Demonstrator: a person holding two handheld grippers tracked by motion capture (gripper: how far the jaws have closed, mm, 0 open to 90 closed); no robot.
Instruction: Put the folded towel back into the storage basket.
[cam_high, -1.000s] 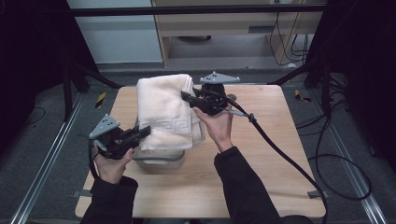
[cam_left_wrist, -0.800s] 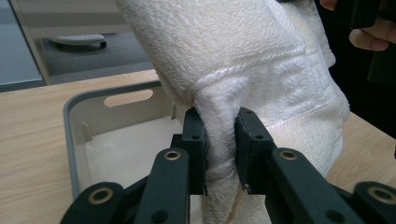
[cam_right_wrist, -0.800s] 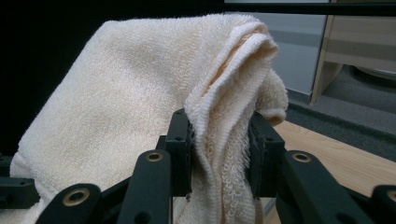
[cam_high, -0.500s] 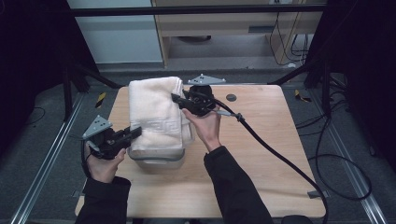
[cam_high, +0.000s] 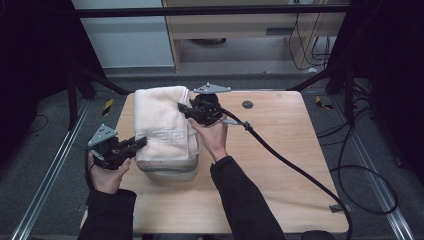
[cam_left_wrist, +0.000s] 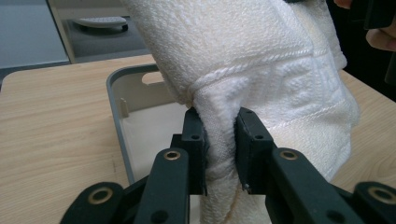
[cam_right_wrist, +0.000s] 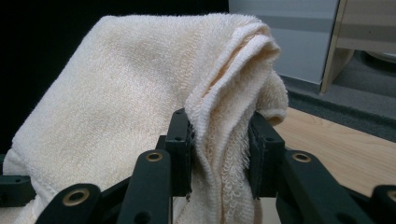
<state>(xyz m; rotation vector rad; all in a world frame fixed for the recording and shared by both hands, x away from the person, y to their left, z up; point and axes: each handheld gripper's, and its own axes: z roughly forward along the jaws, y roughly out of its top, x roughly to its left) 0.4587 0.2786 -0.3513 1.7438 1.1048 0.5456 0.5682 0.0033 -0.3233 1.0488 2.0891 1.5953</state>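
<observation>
A folded cream towel (cam_high: 161, 123) with a woven key-pattern band hangs stretched between both grippers, above a grey plastic bin (cam_high: 170, 169) on the wooden table (cam_high: 280, 165). My left gripper (cam_high: 141, 142) is shut on the towel's near edge at the left. In the left gripper view the towel's thick fold (cam_left_wrist: 219, 135) is pinched between the black jaws, with the bin's rim (cam_left_wrist: 116, 112) below. My right gripper (cam_high: 183, 108) is shut on the towel's far right edge. In the right gripper view several layers of the towel's hem (cam_right_wrist: 219, 149) are squeezed between the jaws.
A thick black cable (cam_high: 295, 165) trails from the right gripper across the table to the right edge. A dark round hole (cam_high: 247, 105) sits near the table's far edge. A wooden cabinet (cam_high: 240, 30) stands behind the table; metal rails (cam_high: 45, 175) run along the floor.
Both hands have carried the towel to the left and lower, toward the bin. The jaws of both grippers stay closed on the towel.
</observation>
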